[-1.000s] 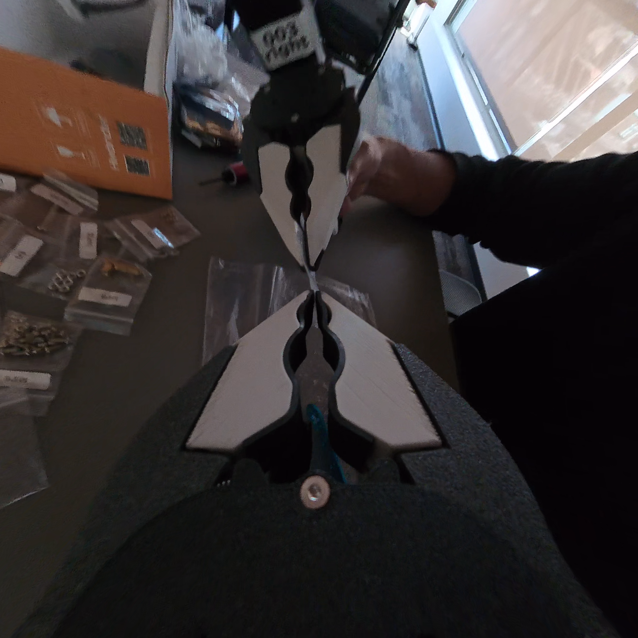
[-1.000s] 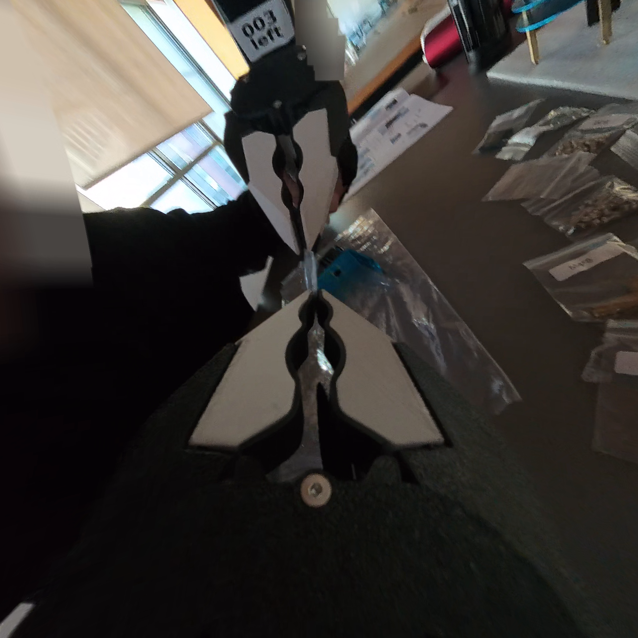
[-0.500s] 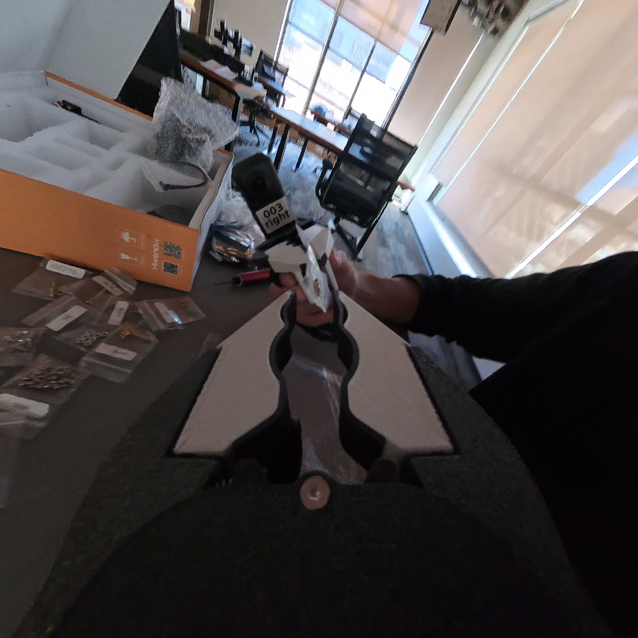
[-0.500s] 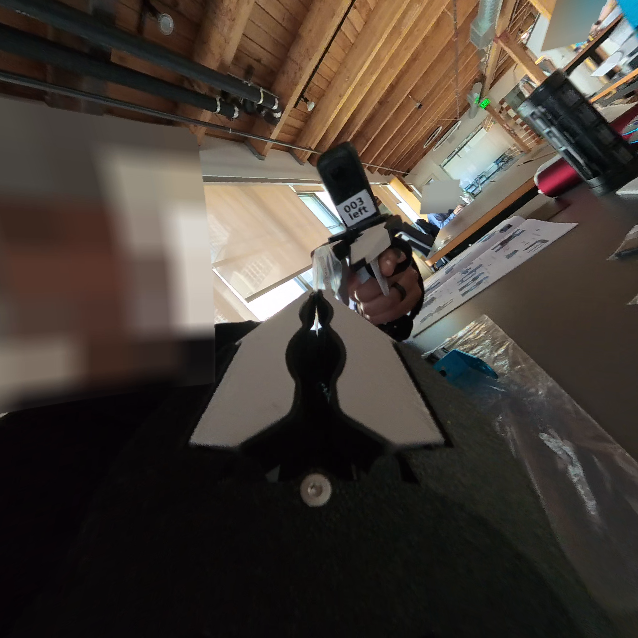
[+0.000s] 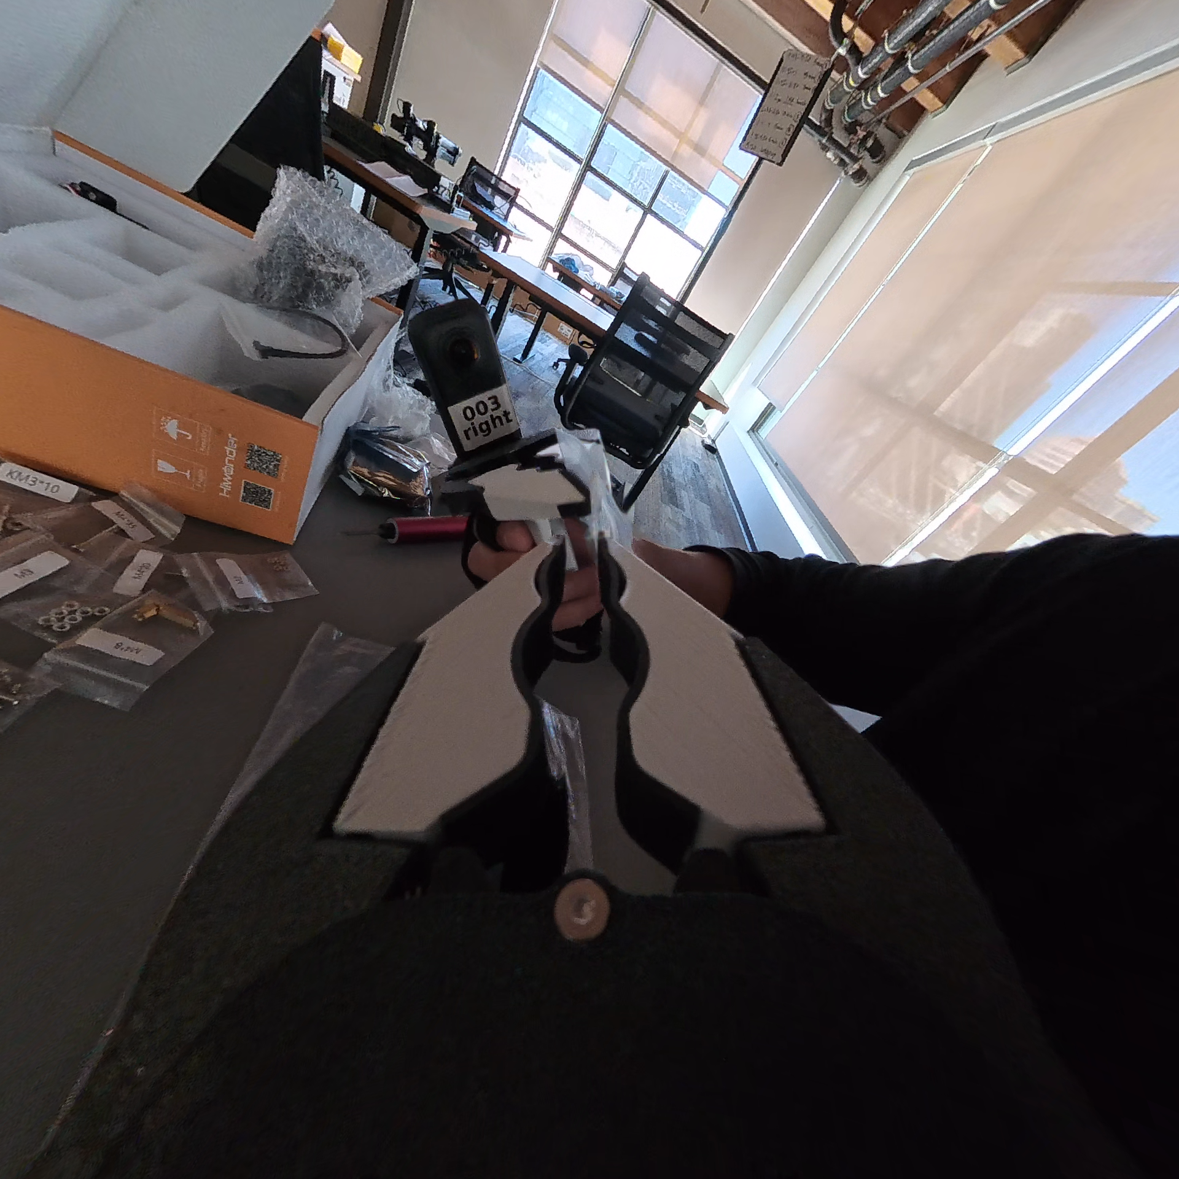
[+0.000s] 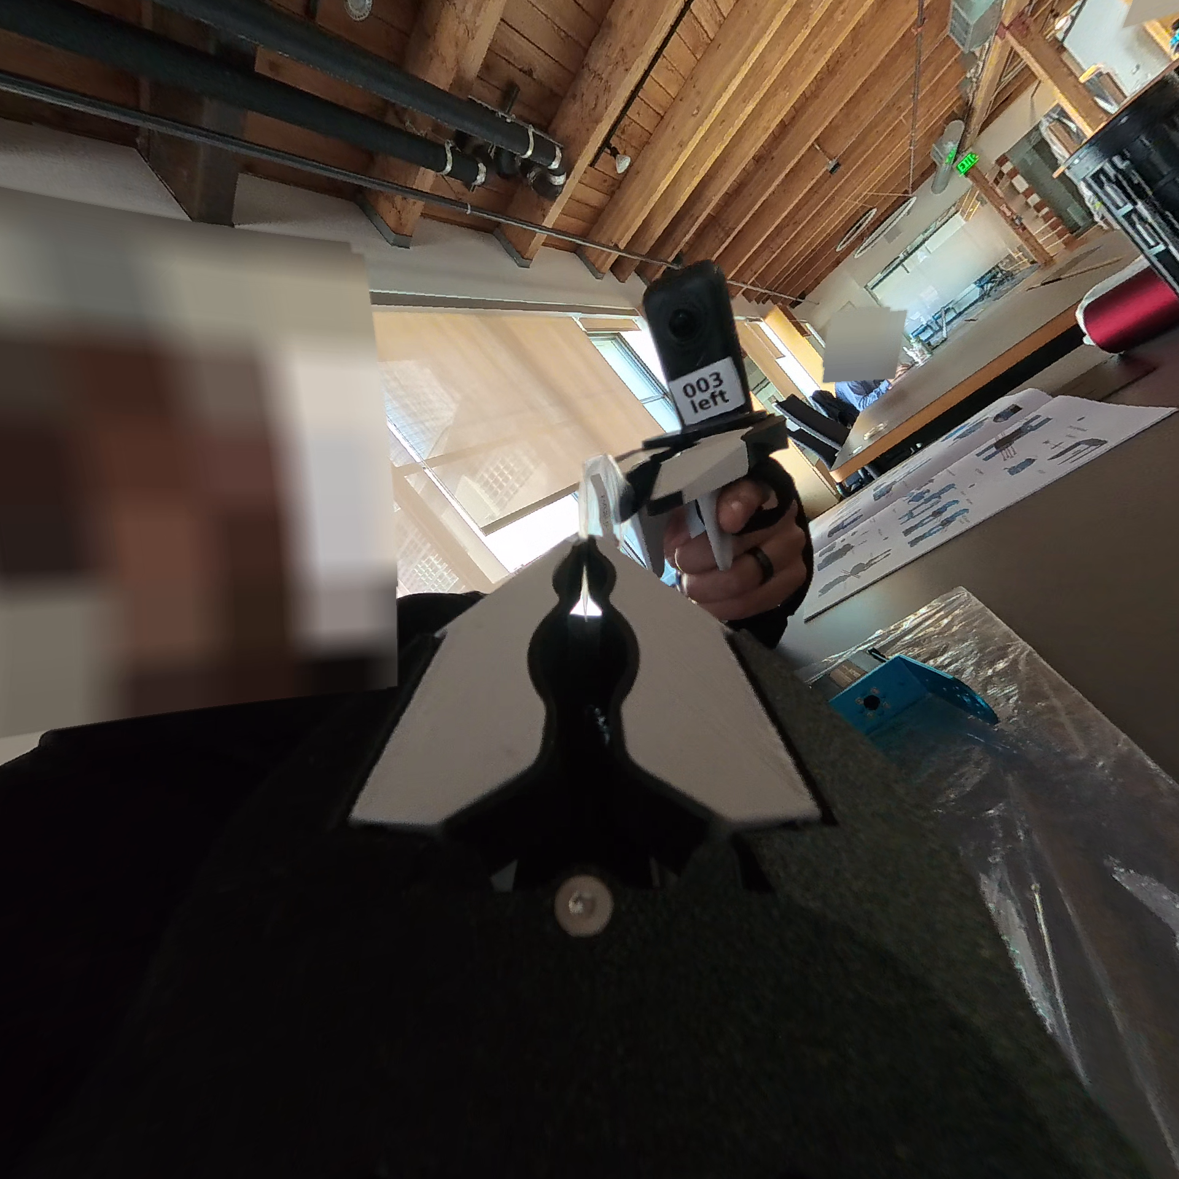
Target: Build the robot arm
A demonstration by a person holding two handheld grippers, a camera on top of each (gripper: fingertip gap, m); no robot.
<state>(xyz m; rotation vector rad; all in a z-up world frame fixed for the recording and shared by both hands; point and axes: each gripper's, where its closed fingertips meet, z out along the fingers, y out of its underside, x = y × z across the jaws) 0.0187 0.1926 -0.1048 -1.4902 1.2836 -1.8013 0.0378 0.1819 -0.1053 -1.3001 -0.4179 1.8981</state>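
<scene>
Your left gripper (image 5: 582, 561) is pinched shut on a clear bag (image 5: 564, 765), which runs back between its fingers. Your right gripper (image 6: 585, 555) is pinched shut on the same bag's edge, up in the air. Below lies a plastic sheet (image 6: 1021, 734) with a blue part (image 6: 906, 698). Farther left on the table (image 5: 127, 797) sit small bags (image 5: 115, 644), then an orange box (image 5: 147, 408).

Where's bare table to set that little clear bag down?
Left wrist view: bare grey table between the labelled hardware bags and left tongs. Crowded along the orange box. Right wrist view: a strip between the printed sheet and crinkled plastic sheet.
</scene>
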